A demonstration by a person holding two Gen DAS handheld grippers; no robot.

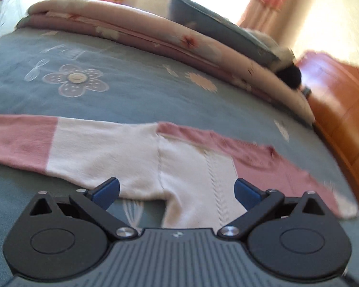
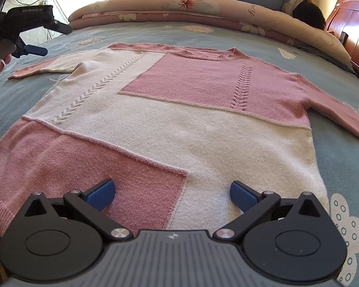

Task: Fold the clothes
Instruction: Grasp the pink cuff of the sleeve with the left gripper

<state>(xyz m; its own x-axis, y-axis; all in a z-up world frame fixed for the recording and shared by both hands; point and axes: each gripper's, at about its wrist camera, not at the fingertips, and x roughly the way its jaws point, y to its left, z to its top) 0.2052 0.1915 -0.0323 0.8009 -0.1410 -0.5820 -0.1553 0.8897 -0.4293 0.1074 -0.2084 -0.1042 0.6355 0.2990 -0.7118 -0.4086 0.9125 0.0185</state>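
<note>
sweater flat on bed | left claw, right claw released (hem edge free)

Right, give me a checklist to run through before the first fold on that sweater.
1. Sweater spread flat on the bed, front up: ok.
2. Both sleeves out to the sides, not tucked under: ok.
3. Left hand-held gripper open, near the sleeve and armpit on its side: ok.
4. Right hand-held gripper open, over the hem, holding nothing: ok.
5. Nothing lying on the sweater: ok.
6. Folded quilt beyond the collar apart from the sweater: ok.
</note>
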